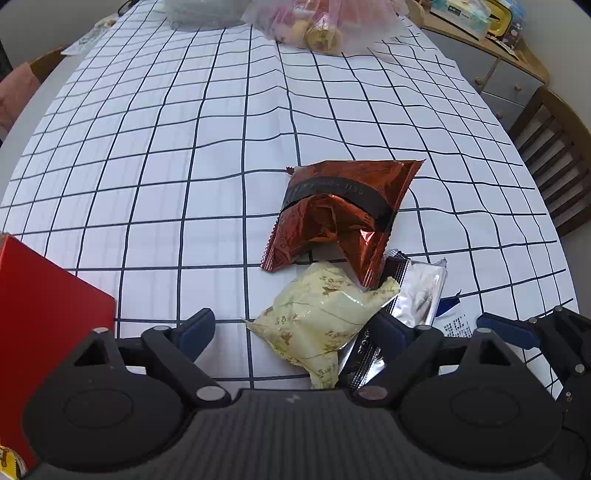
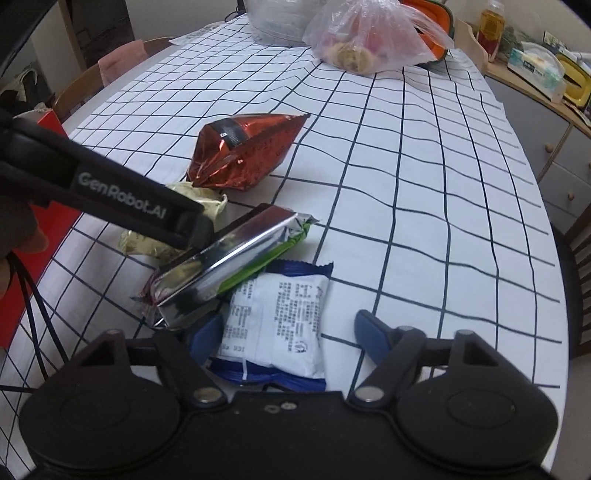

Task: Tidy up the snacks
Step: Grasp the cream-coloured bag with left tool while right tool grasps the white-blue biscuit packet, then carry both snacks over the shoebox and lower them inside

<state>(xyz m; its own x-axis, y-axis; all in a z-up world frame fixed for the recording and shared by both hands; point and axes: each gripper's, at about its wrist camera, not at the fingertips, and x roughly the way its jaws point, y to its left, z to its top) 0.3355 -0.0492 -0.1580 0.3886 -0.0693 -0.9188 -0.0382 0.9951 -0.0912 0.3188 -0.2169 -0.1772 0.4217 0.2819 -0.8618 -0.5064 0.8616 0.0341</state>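
A white, blue-edged snack packet (image 2: 275, 325) covered in tiny print was seen lying flat on the checked surface (image 2: 424, 221) between the right claw's (image 2: 291, 332) parted fingers, not clamped yet.

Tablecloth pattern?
White tablecloth with a dark grid of thin lines, clearest in the left wrist view.

Foil packet (image 2: 240, 151) behind pale packet (image 2: 155, 243), printed packet (image 2: 275, 321) nearest.

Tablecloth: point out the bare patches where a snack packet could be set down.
The checked tablecloth is bare between the copper-red packet and the clear plastic bag, and on to the red box. Another bare stretch lies right of the white-and-blue packet. The packet cluster by both grippers is crowded.
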